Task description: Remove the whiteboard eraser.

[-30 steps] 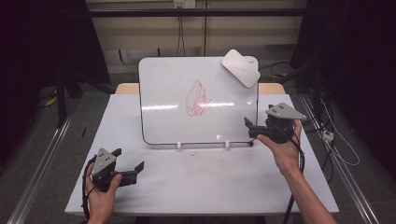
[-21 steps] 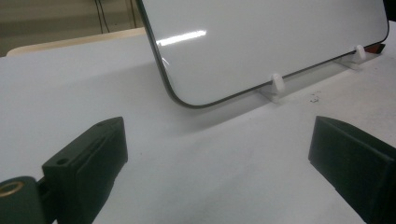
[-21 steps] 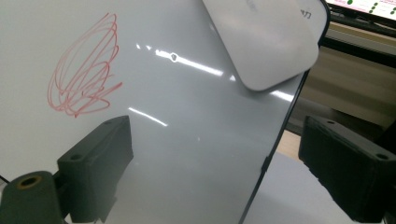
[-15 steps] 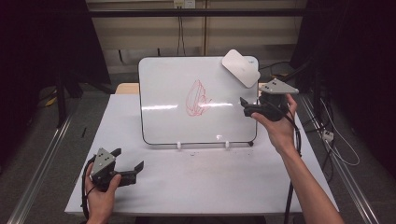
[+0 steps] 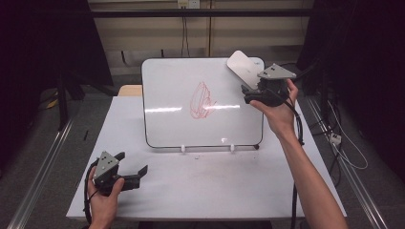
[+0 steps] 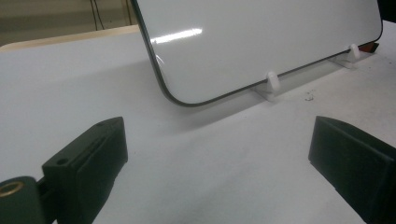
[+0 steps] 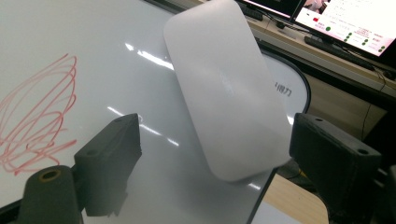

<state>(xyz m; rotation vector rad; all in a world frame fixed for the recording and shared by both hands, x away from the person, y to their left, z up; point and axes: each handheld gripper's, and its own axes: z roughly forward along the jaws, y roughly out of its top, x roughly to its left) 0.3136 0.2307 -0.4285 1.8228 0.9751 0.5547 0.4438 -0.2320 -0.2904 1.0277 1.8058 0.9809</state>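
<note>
Leaning on white clips on the table, whiteboard with red scribble, unmoved since a second ago. Up from the board's lower right edge to its top right corner now, right gripper, jaws just narrowing, spread either side of the white eraser stuck there, pads not yet pressing. Likely next: clamp eraser, pull off, wipe scribble. Resting low at front left, left gripper, unmoved, gaping, nothing between.
</note>
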